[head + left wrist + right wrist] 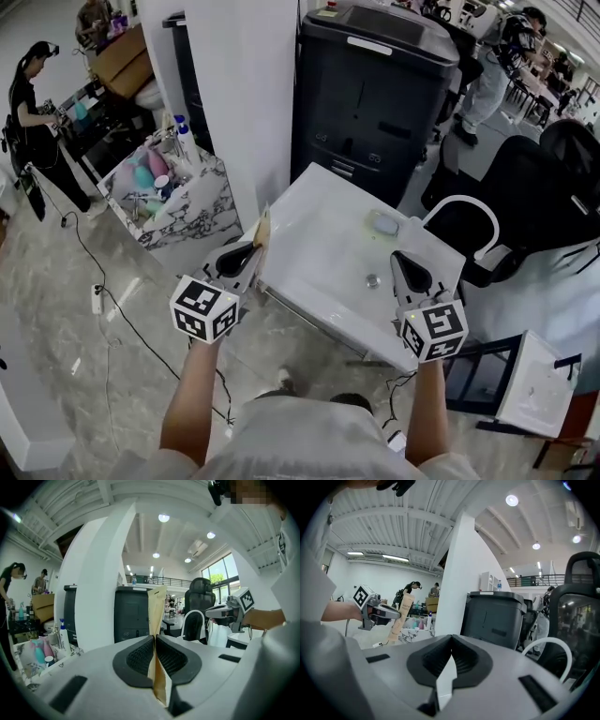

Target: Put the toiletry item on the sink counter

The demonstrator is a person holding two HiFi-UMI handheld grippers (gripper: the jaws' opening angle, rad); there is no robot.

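Observation:
My left gripper (253,247) is shut on a flat tan tube (263,228), the toiletry item, which stands upright between its pads at the white table's left edge. In the left gripper view the tube (157,616) rises above the pressed pads of the gripper (154,641). From the right gripper view the tube (401,616) shows at the left, held in the air. The marble-patterned sink counter (202,217) stands lower left of the tube, with several bottles on it. My right gripper (402,259) hangs over the table's right part, shut and empty (451,641).
The white table (319,253) carries a pale flat pad (384,223) and a small round piece (372,279). A big black bin (375,84) stands behind it, a white pillar (248,94) left of that. A black chair (525,187) is at the right. A person (33,103) stands far left.

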